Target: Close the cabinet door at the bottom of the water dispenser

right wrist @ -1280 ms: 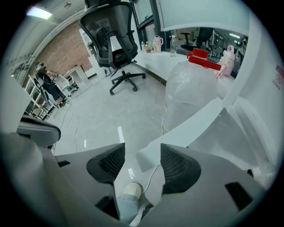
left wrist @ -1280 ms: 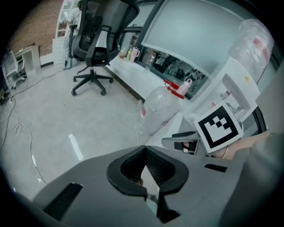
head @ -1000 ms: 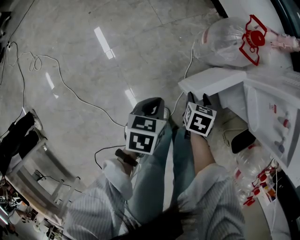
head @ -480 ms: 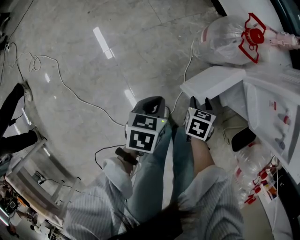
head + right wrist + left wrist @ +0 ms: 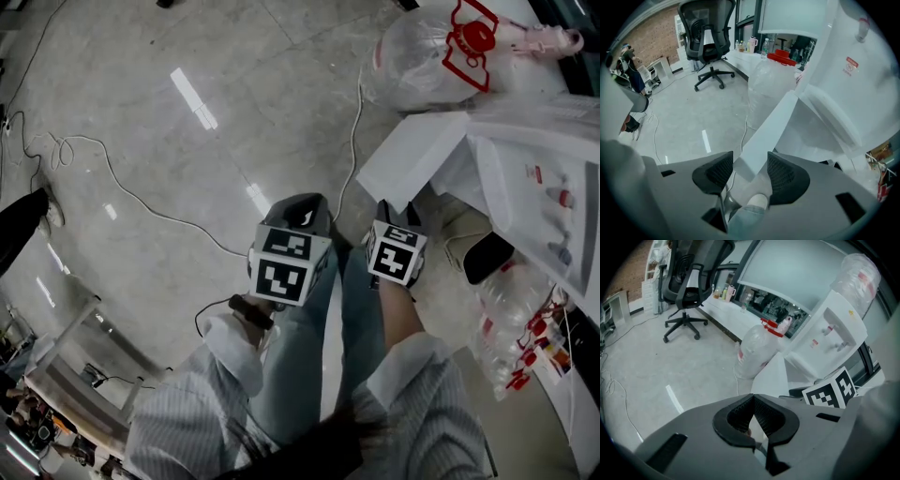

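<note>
Head view, looking steeply down: a person stands on a grey floor (image 5: 187, 169) and holds two grippers low in front of their legs. The white cabinet door (image 5: 412, 155) stands swung out from the foot of the water dispenser (image 5: 534, 178). Its free corner is just ahead of the right gripper (image 5: 397, 211) and its jaws, and off to the right of the left gripper (image 5: 302, 208). A large clear water jug (image 5: 412, 66) lies on the floor beyond the door. The door is not shut, so as I judge it the whole closing push is left to do.

Left gripper view: the jaws are pressed together at the tips and hold nothing. The door rises ahead and to the right of them. Only this view shows the dispenser's full front, with an upturned bottle (image 5: 860, 273) on top.

Right gripper view: these jaws are spread, and the door's edge is framed in the gap ahead. I cannot tell whether they touch it. Only this view looks into the pale space behind the door.
</note>
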Demonstrator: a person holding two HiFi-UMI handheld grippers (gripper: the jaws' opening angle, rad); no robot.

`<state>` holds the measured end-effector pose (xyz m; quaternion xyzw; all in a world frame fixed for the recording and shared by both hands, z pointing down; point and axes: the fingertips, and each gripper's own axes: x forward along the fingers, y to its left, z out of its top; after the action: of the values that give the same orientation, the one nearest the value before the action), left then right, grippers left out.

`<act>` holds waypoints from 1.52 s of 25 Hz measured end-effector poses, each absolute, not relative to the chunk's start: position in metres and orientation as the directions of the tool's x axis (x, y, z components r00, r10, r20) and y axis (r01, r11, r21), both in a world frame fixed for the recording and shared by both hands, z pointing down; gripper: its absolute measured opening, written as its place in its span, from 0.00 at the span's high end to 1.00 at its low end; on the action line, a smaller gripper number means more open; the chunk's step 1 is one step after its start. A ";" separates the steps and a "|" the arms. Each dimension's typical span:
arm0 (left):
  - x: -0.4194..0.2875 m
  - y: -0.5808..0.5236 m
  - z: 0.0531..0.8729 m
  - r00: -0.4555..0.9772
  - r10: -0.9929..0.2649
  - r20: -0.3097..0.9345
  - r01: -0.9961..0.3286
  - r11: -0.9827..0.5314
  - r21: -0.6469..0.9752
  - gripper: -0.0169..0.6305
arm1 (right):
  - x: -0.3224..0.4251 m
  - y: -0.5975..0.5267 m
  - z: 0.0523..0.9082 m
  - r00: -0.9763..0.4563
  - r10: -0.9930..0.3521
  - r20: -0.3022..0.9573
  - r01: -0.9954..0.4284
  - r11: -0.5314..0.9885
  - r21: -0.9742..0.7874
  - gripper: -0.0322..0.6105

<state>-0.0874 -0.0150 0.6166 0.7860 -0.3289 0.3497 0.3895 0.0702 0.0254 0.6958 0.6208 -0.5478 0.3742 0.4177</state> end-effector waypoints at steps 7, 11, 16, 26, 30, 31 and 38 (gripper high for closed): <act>-0.057 -0.004 0.616 0.564 -0.194 0.803 -0.743 -0.544 0.390 0.96 | 0.108 0.064 0.700 0.172 -0.311 0.935 -0.974 -0.196 0.114 0.63; -0.044 -0.002 0.618 0.568 -0.175 0.804 -0.727 -0.564 0.390 0.96 | 0.129 0.080 0.701 0.192 -0.291 0.937 -0.953 -0.284 0.107 0.63; -0.028 0.001 0.620 0.567 -0.147 0.810 -0.709 -0.588 0.390 0.96 | 0.152 0.096 0.702 0.208 -0.278 0.938 -0.925 -0.367 0.097 0.63; 0.013 0.013 0.621 0.576 -0.125 0.808 -0.687 -0.608 0.396 0.96 | 0.197 0.123 0.706 0.234 -0.240 0.942 -0.861 -0.501 0.086 0.63; 0.028 0.023 0.622 0.579 -0.119 0.807 -0.685 -0.608 0.402 0.96 | 0.217 0.133 0.709 0.223 -0.233 0.946 -0.829 -0.556 0.059 0.63; 0.031 0.026 0.622 0.578 -0.119 0.807 -0.686 -0.607 0.401 0.96 | 0.221 0.136 0.710 0.220 -0.232 0.948 -0.824 -0.565 0.053 0.63; 0.048 0.041 0.624 0.563 -0.126 0.817 -0.705 -0.588 0.396 0.96 | 0.243 0.139 0.713 0.176 -0.255 0.951 -0.815 -0.579 -0.004 0.67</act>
<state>0.0480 0.0414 0.6244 0.8017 -0.2592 0.3888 0.3727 0.2428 0.1394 0.7135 0.7184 -0.3724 0.5229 0.2679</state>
